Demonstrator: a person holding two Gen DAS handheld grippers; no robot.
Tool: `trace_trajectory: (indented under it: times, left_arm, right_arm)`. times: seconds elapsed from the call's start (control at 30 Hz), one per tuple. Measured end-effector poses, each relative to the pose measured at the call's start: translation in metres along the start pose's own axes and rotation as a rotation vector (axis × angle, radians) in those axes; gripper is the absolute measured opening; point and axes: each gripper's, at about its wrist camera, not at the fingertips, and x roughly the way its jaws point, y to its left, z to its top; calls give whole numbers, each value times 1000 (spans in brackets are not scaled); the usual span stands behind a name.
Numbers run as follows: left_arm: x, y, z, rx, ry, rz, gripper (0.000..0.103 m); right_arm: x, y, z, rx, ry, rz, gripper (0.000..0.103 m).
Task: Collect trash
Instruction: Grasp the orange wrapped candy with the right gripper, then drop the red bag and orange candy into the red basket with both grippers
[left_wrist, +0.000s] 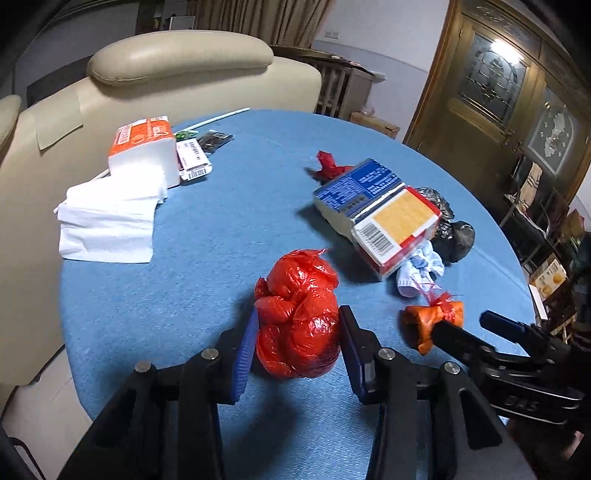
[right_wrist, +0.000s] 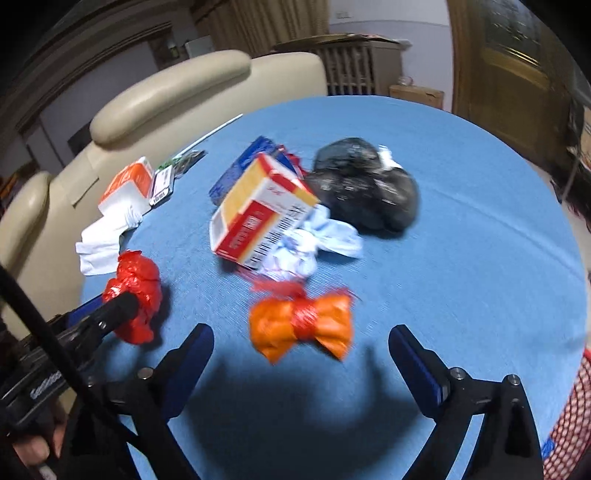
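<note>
A crumpled red plastic bag (left_wrist: 299, 325) lies on the blue table (left_wrist: 221, 221), between the two fingers of my left gripper (left_wrist: 297, 325); the jaws stand close on both sides of it, and contact is unclear. The bag also shows in the right wrist view (right_wrist: 136, 291). An orange wrapped bundle (right_wrist: 301, 326) tied with red lies just ahead of my right gripper (right_wrist: 301, 341), which is wide open and empty. It shows in the left wrist view (left_wrist: 432, 323) too. Behind lie a red-yellow carton (right_wrist: 262, 218), crumpled white paper (right_wrist: 314, 243) and a black bag (right_wrist: 365, 188).
A blue carton (left_wrist: 354, 188) and a red scrap (left_wrist: 328, 164) lie farther back. A tissue pack (left_wrist: 144, 151) with loose white tissues (left_wrist: 107, 218) sits at the left, near small packets (left_wrist: 195, 158). Cream chairs (left_wrist: 177, 74) stand behind. Red mesh (right_wrist: 569, 417) shows at the right edge.
</note>
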Motion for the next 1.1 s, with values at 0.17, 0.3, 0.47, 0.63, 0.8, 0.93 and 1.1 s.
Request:
trace_trajectory:
  times: [0.17, 0.3, 0.47, 0.63, 0.8, 0.93, 1.1]
  left_arm:
    - [1, 2, 1, 0, -2, 9, 45]
    - [1, -3, 0, 12, 2, 8, 45]
    - [0, -19, -2, 44, 6, -6, 45]
    - [-3, -46, -6, 104, 7, -33, 45]
    - [-6, -77, -12, 169, 11, -66, 45]
    - [-9, -109, -16, 234, 12, -103, 45]
    - [-17, -147, -18, 309, -2, -157, 45]
  right_arm:
    - [29, 7, 4, -49, 43, -58, 96]
    - [31, 2, 1, -37, 41, -58, 70]
    - [11, -11, -4, -10, 4, -46, 70]
    - [-20, -35, -15, 57, -47, -47, 70]
    - [-47, -63, -33, 129, -76, -57, 70]
    - [-69, -88, -48, 191, -106, -74, 70]
    - [-102, -127, -69, 288, -155, -118, 70]
